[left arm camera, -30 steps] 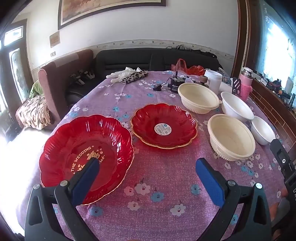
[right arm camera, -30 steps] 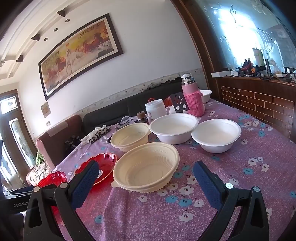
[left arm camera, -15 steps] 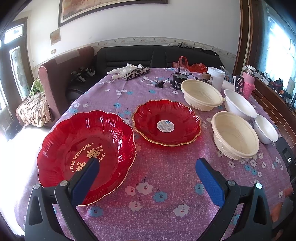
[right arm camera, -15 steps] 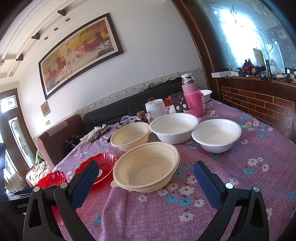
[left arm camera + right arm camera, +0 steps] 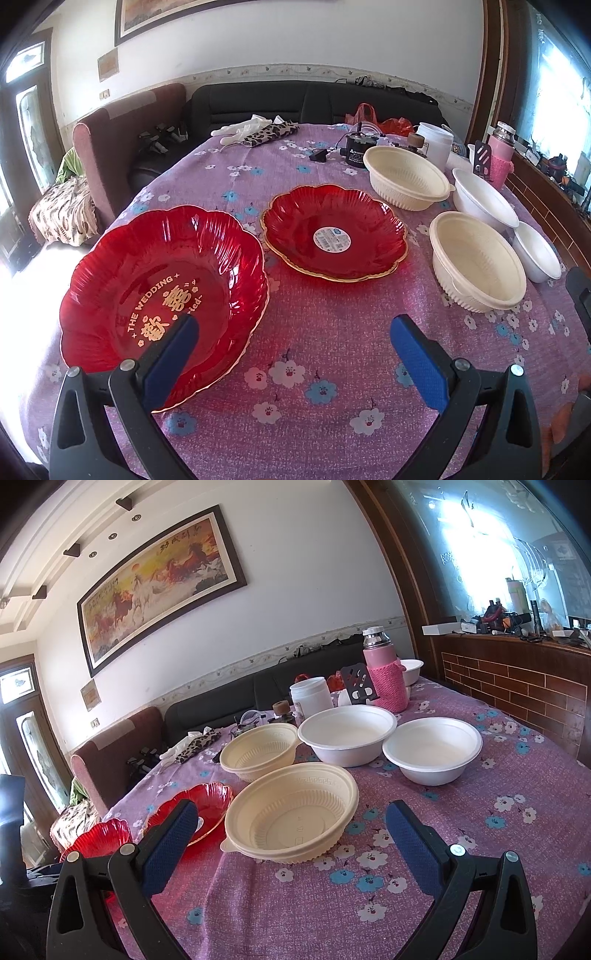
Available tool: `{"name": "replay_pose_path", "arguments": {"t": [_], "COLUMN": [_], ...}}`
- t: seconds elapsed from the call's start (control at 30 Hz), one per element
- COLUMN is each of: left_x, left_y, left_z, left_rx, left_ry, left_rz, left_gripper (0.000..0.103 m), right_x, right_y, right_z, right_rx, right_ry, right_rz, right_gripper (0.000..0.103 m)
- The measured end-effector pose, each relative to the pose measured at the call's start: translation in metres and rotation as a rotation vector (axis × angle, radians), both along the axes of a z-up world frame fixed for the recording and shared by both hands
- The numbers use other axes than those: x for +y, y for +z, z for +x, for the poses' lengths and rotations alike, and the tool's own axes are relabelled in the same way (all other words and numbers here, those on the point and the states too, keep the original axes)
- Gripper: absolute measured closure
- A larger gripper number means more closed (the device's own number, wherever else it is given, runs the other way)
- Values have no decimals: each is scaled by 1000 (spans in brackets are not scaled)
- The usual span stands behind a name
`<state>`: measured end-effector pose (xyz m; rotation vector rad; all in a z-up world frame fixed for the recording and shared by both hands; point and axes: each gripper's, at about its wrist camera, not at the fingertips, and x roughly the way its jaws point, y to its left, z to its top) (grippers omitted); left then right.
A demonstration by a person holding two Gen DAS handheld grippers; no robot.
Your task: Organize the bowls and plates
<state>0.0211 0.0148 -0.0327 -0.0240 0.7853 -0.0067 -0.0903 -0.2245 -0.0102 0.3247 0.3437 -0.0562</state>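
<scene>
Purple flowered cloth covers the surface (image 5: pixel 325 332), and my left tool (image 5: pixel 293 350) hangs above its near edge with both blue pads spread wide, gripping nothing. Under its left pad sits the big red plate (image 5: pixel 162 288) with gold lettering, close to the surface's left edge; its near rim reaches almost to the near edge. Just beyond it, apart by a thin strip of cloth, lies the smaller red plate (image 5: pixel 334 232) with a gold rim and a round sticker in its middle.

Toward the right edge the bowls crowd together: a near cream bowl (image 5: pixel 478 260), a far cream bowl (image 5: pixel 406 177) behind it, a large white bowl (image 5: pixel 484 201) and a small white bowl (image 5: pixel 537 251) nearest the right edge. The two white bowls look to be touching or nearly so; I cannot tell which.

My right tool (image 5: pixel 288 845) is likewise spread wide and empty, hovering over the near edge with the near cream bowl (image 5: pixel 291 812) between its pads but further off. The far cream bowl (image 5: pixel 260 751) sits behind that, the large white bowl (image 5: pixel 347 733) and small white bowl (image 5: pixel 432 749) to its right.

Open cloth lies along the near edge between the big red plate and the near cream bowl, and at the near right corner. The far edge is cluttered with a pink flask (image 5: pixel 384 679), a white jar (image 5: pixel 310 698) and gloves (image 5: pixel 243 127).
</scene>
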Motion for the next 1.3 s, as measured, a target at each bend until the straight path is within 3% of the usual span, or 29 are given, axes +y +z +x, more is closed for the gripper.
{"name": "replay_pose_path", "arguments": {"t": [0.67, 0.83, 1.3], "left_x": [2, 12, 76], "left_y": [-19, -24, -33], "left_z": [18, 26, 45], "left_rx": [38, 60, 98], "left_ry": [-29, -23, 108], "left_rz": [-42, -65, -127], "left_gripper": [0, 0, 0], "right_x": [1, 4, 51], "right_y": [-2, 4, 23], "right_z": [3, -5, 36], "right_rx": [15, -23, 62], "right_ry": [-23, -39, 132], "right_rz": [-16, -32, 30], "right_gripper": [0, 0, 0]}}
